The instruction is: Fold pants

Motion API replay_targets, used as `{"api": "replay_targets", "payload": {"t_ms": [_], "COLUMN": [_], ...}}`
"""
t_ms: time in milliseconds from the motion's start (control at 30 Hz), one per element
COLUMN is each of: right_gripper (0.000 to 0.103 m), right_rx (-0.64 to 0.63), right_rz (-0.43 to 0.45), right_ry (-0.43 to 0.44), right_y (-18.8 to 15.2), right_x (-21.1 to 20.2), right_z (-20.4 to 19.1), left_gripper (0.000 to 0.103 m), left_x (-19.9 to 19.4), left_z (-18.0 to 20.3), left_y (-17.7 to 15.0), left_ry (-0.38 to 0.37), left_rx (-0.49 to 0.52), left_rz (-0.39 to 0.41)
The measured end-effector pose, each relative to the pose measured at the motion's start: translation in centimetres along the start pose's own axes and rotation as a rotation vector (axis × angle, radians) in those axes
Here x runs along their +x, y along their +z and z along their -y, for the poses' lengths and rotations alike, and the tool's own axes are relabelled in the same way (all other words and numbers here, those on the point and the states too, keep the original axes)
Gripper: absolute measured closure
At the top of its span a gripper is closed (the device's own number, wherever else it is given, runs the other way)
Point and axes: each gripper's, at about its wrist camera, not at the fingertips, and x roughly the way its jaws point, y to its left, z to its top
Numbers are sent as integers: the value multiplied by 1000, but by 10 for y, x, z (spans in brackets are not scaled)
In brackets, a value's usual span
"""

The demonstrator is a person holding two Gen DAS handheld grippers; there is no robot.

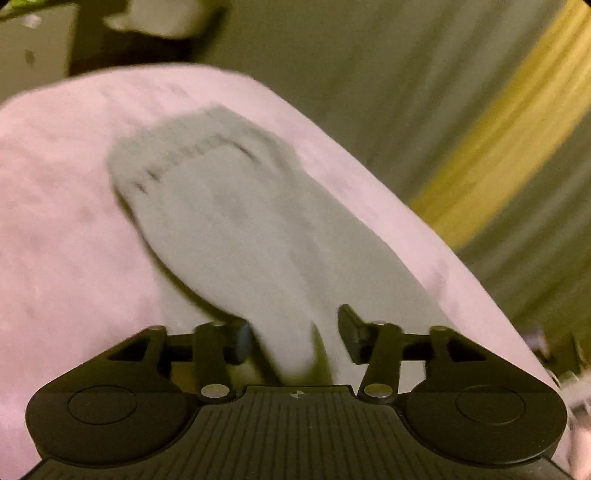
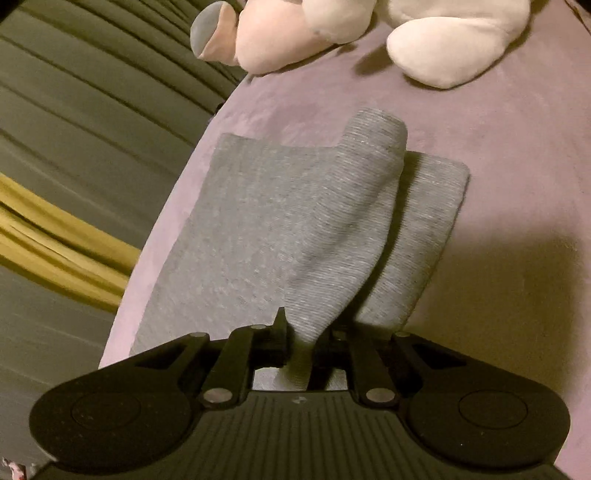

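Note:
The grey knit pants [image 2: 258, 229] lie partly folded on a pink surface [image 2: 509, 177], one layer lifted into a ridge that runs toward me. My right gripper [image 2: 304, 339] is shut on the near end of that lifted layer, and the cloth bunches between its pads. In the blurred left wrist view, the grey pants [image 1: 229, 206] stretch away across the pink surface [image 1: 55, 229]. My left gripper [image 1: 295, 336] stands open, with a fold of the grey cloth lying loose between its jaws.
Two plush toys, one pink [image 2: 295, 33] and one white [image 2: 450, 48], sit at the far end of the surface. The surface's edge drops off to a grey ribbed floor with a yellow stripe [image 2: 55, 229], seen on the right in the left wrist view [image 1: 498, 147].

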Motion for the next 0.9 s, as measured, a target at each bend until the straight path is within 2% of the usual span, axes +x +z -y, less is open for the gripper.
{"api": "replay_targets", "payload": {"t_ms": [67, 167, 233, 367, 433, 500, 533, 600, 667, 700, 767, 800, 833, 867, 900], "right_gripper": [90, 86, 83, 80, 80, 91, 96, 97, 98, 98, 98, 98, 96, 90, 88], "right_rx": [5, 18, 19, -11, -44, -97, -133, -190, -208, -200, -197, -220, -258, -291, -320], "right_rz": [0, -2, 0, 6, 11, 23, 34, 57, 97, 124, 178, 197, 196, 168, 116], "right_ry": [3, 24, 33, 23, 8, -29, -63, -91, -45, -13, 25, 6, -42, -90, -160], "right_y": [2, 4, 2, 2, 3, 3, 2, 3, 7, 10, 15, 16, 17, 17, 16], "right_x": [2, 5, 2, 4, 7, 7, 7, 3, -9, -17, -31, -33, -30, -23, -12], "right_z": [-1, -1, 2, -4, -11, -20, -26, -36, -43, -45, -45, -45, -45, -44, -42], "left_gripper": [49, 50, 50, 58, 80, 88, 90, 92, 92, 92, 84, 73, 62, 59, 50], "left_x": [5, 7, 7, 20, 16, 8, 4, -7, -17, -22, -23, -18, -13, -11, -12], "left_z": [-18, -55, -65, -62, -48, -40, -38, -36, -37, -37, -37, -40, -47, -54, -60], "left_y": [2, 10, 12, 28, 30, 30, 32, 33, 32, 30, 25, 24, 26, 28, 28], "left_ry": [29, 26, 16, 48, 59, 77, 72, 61, 51, 54, 83, 107, 117, 126, 121], "left_rx": [-59, -190, -221, -127, -59, -17, -17, -26, 6, 36, 96, 103, 60, 17, -21], "left_rz": [-18, -35, -27, -29, -12, 3, 6, 18, 55, 82, 108, 89, 53, 44, 51]}}
